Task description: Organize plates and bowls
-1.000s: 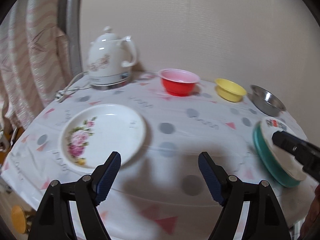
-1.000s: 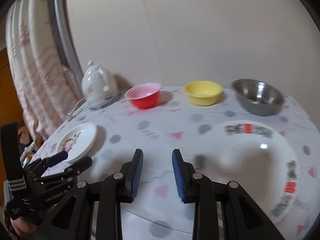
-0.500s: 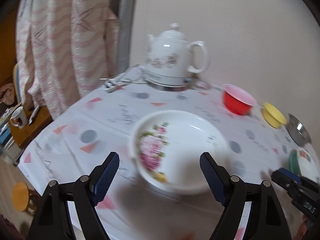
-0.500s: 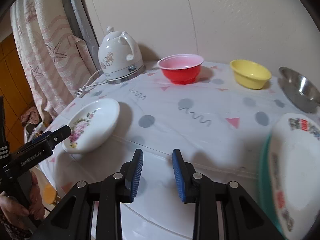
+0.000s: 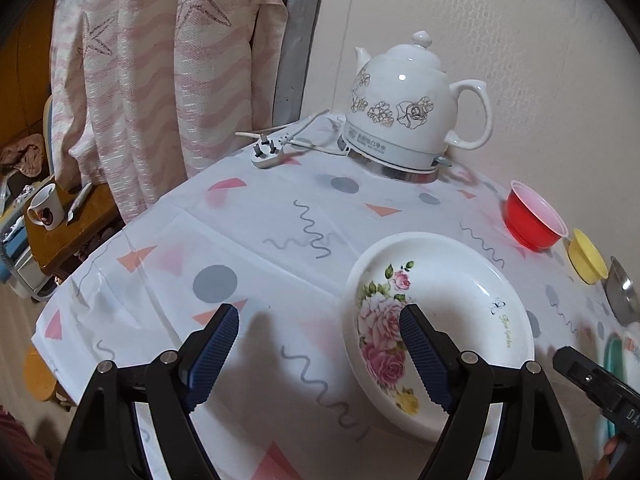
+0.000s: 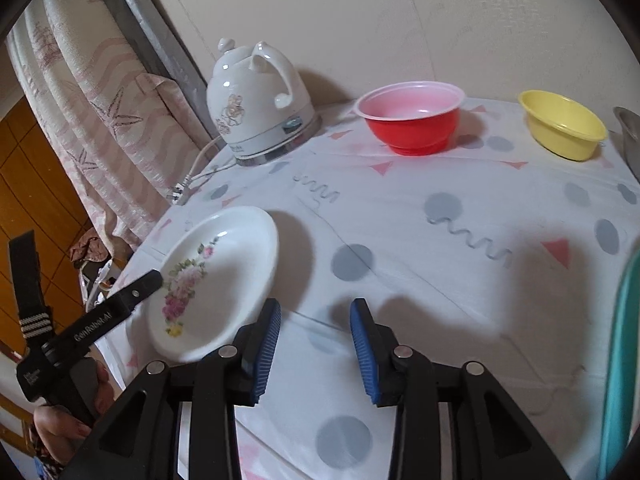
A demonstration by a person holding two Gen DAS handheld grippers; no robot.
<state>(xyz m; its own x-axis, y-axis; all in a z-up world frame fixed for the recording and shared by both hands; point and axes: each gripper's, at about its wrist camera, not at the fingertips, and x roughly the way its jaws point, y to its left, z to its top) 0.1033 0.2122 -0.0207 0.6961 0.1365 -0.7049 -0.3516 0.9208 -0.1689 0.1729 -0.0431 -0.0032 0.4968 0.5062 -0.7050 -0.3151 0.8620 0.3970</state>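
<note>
The flowered plate (image 5: 440,332) lies flat on the table (image 5: 248,232), in front of the white kettle (image 5: 404,108) and near the table's left edge. It is round, so no side is longer. The left gripper (image 5: 320,354) is nearer. Its jaws stand wide open with nothing between them, and the plate's left rim sits just by its right finger, so the plate is a bit to the right of the gap. It points down at a slant. The right gripper (image 6: 316,350) (empty too) is opening, with the plate off to its left.
</note>
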